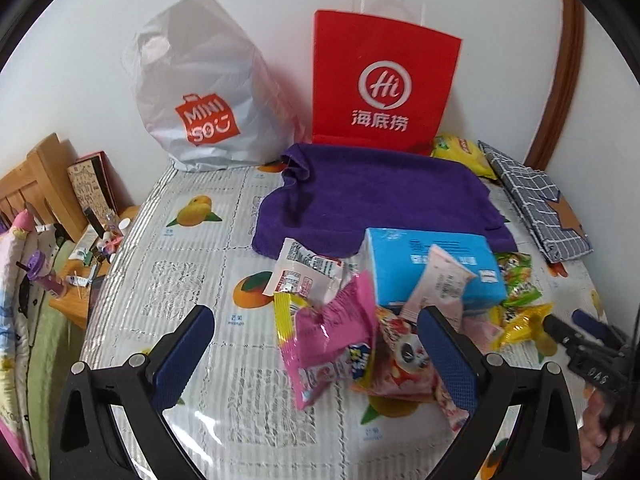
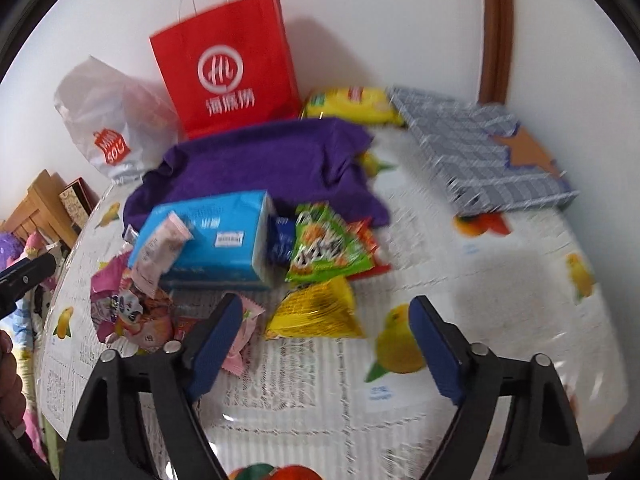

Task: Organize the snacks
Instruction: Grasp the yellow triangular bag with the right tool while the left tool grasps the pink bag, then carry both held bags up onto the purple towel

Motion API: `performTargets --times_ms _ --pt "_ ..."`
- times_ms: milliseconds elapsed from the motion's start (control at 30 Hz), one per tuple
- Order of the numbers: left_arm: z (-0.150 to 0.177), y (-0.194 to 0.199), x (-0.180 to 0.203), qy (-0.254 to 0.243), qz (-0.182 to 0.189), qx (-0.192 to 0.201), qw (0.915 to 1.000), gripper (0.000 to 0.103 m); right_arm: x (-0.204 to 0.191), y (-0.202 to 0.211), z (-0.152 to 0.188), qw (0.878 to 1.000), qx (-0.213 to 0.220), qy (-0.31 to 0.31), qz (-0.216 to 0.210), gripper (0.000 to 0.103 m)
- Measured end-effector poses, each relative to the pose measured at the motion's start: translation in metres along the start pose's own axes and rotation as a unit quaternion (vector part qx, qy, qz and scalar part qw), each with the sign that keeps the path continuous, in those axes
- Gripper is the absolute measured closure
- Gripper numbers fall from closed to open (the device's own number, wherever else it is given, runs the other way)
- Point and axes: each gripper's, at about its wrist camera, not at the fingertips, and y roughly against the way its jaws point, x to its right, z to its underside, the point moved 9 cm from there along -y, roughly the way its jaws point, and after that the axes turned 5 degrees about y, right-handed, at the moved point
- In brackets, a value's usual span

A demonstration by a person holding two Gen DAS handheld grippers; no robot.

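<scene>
A pile of snack packets lies on the table around a blue box (image 1: 432, 266) (image 2: 218, 240). A pink packet (image 1: 332, 340) and a white packet (image 1: 308, 272) sit in front of my left gripper (image 1: 320, 356), which is open and empty, its jaws either side of the pink packet. A yellow triangular packet (image 2: 320, 312) and a green packet (image 2: 324, 246) lie just ahead of my right gripper (image 2: 324, 344), which is open and empty. The right gripper also shows at the right edge of the left wrist view (image 1: 576, 332).
A purple cloth (image 1: 384, 196) (image 2: 260, 168) lies behind the pile. A red paper bag (image 1: 384, 80) (image 2: 232, 64) and a white plastic bag (image 1: 200, 92) (image 2: 108, 120) stand at the wall. A checked fabric box (image 1: 536, 204) (image 2: 492, 160) and a yellow bag (image 2: 352, 106) sit at the right.
</scene>
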Motion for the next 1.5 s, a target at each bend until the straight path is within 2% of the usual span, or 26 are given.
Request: performTargets --times_ms 100,167,467,667,933,1167,1267,1300,1400,1433,1500 --pt "0.001 -0.013 -0.003 0.007 0.008 -0.01 0.9999 0.001 -0.003 -0.027 0.004 1.0 -0.018 -0.002 0.0 0.022" --pt "0.002 -0.021 -0.007 0.011 0.009 -0.017 0.9998 0.001 -0.004 -0.044 0.007 1.0 -0.031 -0.004 -0.001 0.029" --pt "0.009 -0.045 -0.021 0.013 0.015 -0.037 0.9991 0.001 0.004 -0.081 0.022 0.998 -0.055 -0.025 -0.001 0.034" --pt "0.016 -0.054 -0.026 0.01 0.019 -0.051 0.9985 0.001 0.009 -0.07 0.022 0.999 -0.048 -0.007 0.014 0.042" --pt "0.022 -0.061 -0.014 0.001 0.031 -0.066 0.9973 0.002 0.02 -0.055 0.022 0.999 -0.043 -0.024 0.005 0.042" --pt "0.031 -0.08 0.001 0.002 0.047 -0.098 0.994 0.003 0.029 -0.049 0.027 0.999 -0.043 -0.019 0.014 0.042" --pt "0.039 -0.091 0.005 -0.01 0.04 -0.117 0.9923 0.013 0.034 -0.047 0.03 0.999 -0.046 -0.022 0.016 0.042" --pt "0.042 -0.093 0.006 -0.01 0.043 -0.124 0.9912 0.021 0.036 -0.047 0.031 0.998 -0.047 -0.023 0.018 0.042" --pt "0.047 -0.096 0.007 0.001 0.061 -0.137 0.9887 0.034 0.039 -0.046 0.033 0.998 -0.049 -0.023 0.018 0.042" --pt "0.047 -0.095 0.007 0.004 0.063 -0.138 0.9884 0.043 0.039 -0.046 0.033 0.998 -0.049 -0.023 0.019 0.042" --pt "0.048 -0.092 0.005 0.003 0.063 -0.137 0.9886 0.043 0.04 -0.044 0.033 0.998 -0.048 -0.022 0.02 0.042"
